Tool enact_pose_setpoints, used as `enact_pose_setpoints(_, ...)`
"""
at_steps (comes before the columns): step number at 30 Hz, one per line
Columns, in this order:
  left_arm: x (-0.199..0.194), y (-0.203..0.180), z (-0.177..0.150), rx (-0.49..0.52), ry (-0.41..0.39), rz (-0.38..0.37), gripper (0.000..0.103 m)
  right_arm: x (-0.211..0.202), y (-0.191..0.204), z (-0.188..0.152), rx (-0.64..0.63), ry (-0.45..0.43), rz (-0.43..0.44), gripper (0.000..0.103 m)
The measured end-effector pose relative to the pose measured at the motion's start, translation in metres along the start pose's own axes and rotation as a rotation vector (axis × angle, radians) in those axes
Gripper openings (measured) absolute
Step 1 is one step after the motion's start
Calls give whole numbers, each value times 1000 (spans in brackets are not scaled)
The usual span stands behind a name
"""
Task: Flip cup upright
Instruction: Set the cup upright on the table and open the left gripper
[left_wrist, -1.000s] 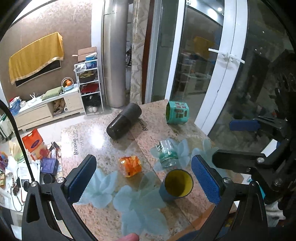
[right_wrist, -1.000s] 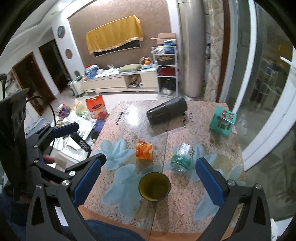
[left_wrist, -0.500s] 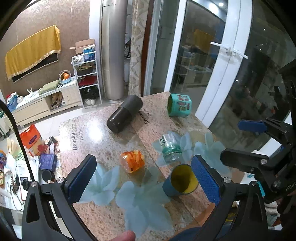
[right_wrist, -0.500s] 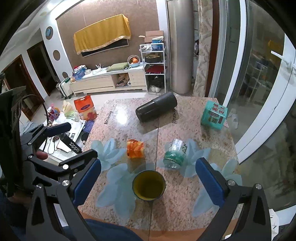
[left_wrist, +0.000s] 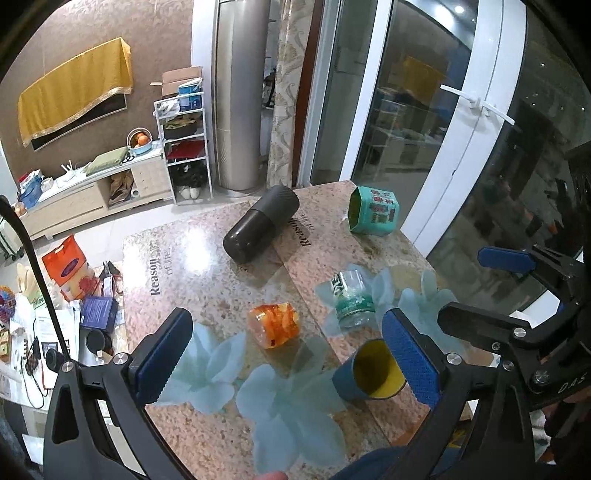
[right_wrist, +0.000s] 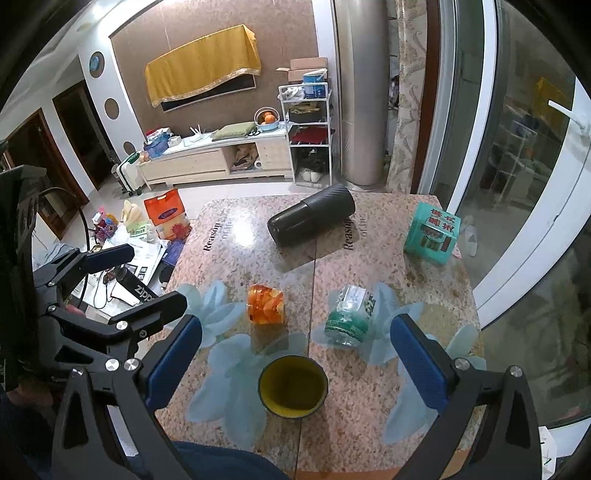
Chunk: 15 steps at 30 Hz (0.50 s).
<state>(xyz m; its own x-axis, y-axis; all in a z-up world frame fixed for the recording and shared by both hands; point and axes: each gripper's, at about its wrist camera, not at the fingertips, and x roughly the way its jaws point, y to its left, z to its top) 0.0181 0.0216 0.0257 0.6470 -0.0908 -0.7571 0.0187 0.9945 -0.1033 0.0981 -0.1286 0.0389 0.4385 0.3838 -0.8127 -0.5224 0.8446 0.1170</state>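
Observation:
A blue cup with a yellow inside stands upright near the front edge of the granite table, mouth up. It also shows in the left wrist view, partly behind my left gripper's right pad. My left gripper is open and empty above the table front. My right gripper is open and empty, raised above the cup, its pads wide on either side. Neither touches the cup.
A dark flask lies on its side at the back. A teal tin sits back right. An orange jar and a green-capped clear jar lie mid-table. Glass doors stand on the right.
Both grippers have risen and drawn back a little from the table. The cup and other objects have not moved.

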Motion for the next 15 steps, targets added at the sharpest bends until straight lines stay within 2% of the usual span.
enact_pose_setpoints(15, -1, 4, -3, -10, 10, 5, 103, 4, 7, 1, -5, 7, -1, 102)
